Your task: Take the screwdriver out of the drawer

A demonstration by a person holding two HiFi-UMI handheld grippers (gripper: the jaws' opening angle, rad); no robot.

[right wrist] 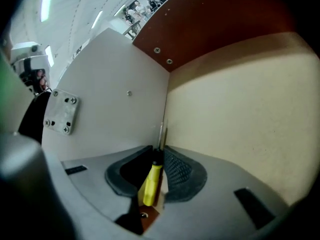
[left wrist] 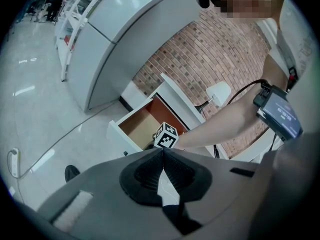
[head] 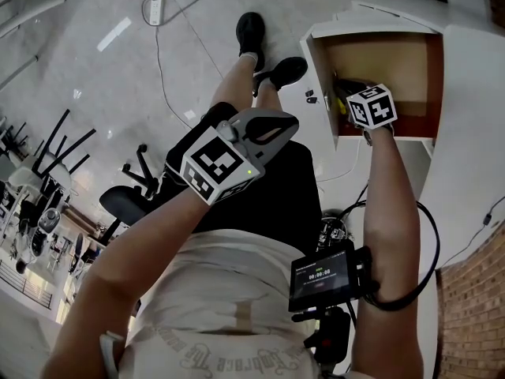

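The left gripper hangs well outside the drawer, over the person's lap. Its own view shows its jaws pressed together with nothing between them. It takes no part in the grasp.

The right gripper is inside the drawer, near the left side wall. Its jaws pinch the screwdriver. The yellow handle lies back between the pads, and the thin shaft points ahead at the inner corner of the drawer.

The grasp looks to sit near the dark collar, where handle meets shaft. I judge the screwdriver could swivel or slide out if the lift is quick. The tip is close to that corner, so a tilted pull could catch it on the wall and lever it loose. The cable on the right forearm might snag the drawer front on the way out.

The head view shows only the right gripper's marker cube above the drawer. The screwdriver and the jaws are hidden beneath it. Only the right gripper view shows the pinch. The left gripper view alone shows the whole drawer pulled out beside a brick wall.
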